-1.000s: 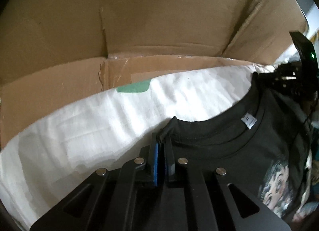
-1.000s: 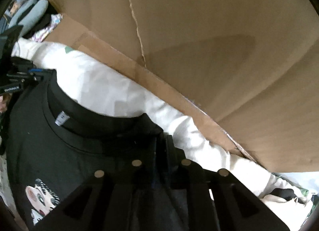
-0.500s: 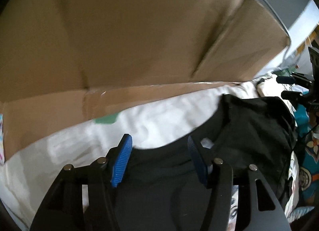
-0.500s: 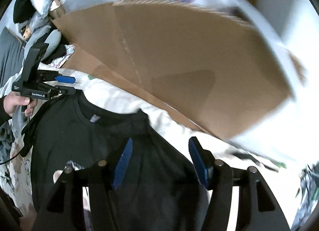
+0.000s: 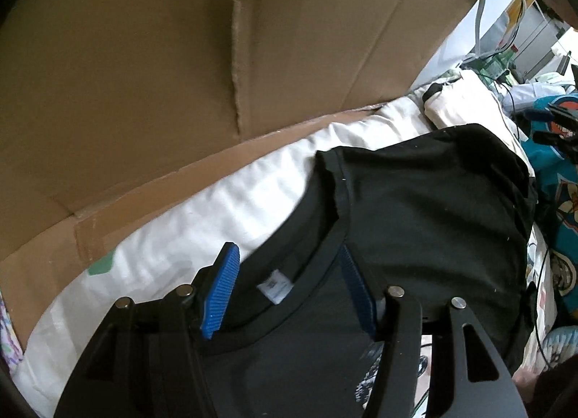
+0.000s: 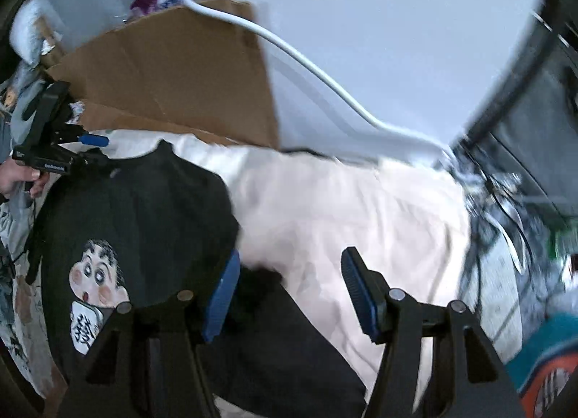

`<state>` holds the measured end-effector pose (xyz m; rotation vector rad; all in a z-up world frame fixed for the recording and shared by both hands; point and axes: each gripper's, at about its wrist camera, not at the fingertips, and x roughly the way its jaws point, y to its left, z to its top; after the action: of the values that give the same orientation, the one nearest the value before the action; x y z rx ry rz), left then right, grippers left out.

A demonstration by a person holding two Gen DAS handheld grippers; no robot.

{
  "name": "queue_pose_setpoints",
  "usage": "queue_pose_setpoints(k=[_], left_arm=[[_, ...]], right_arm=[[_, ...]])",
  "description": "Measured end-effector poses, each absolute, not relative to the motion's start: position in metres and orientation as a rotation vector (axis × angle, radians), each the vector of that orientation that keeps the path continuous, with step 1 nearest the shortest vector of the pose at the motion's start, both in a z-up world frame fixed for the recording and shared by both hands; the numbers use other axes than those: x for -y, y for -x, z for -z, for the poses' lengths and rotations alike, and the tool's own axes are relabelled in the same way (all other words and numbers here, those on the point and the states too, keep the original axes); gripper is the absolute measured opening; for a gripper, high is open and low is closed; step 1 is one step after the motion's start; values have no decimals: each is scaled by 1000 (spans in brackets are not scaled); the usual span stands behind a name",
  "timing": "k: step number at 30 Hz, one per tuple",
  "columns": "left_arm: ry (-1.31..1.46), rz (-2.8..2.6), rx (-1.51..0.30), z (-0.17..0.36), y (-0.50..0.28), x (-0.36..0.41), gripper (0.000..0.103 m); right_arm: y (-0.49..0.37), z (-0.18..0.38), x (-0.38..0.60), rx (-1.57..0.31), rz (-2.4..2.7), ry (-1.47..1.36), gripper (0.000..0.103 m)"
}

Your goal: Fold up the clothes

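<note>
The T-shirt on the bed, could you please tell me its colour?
Black T-shirt with a cartoon face print; the right wrist view shows it best.

Pretty sure I'm in a bedroom at home. White bedding (image 6: 343, 208) mid-frame, flattened cardboard box (image 5: 216, 57) up top, clutter upper right.

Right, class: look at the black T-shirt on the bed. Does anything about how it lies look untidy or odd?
Yes. The black T-shirt lies rumpled on the white sheet, its far side bunched in a heap rather than spread flat. The cardboard behind also has a torn crease.
</note>
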<state>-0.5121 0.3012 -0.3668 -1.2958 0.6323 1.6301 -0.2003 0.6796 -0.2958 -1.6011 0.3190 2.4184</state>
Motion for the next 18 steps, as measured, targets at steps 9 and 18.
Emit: queue_pose_setpoints(k=[9, 18], left_arm=[[1325, -1604, -667, 372, 494, -323, 59], [1409, -1592, -685, 385, 472, -326, 59]], right_arm=[[154, 309, -678, -411, -2369, 1650, 56], [150, 318, -663, -523, -2354, 1643, 56]])
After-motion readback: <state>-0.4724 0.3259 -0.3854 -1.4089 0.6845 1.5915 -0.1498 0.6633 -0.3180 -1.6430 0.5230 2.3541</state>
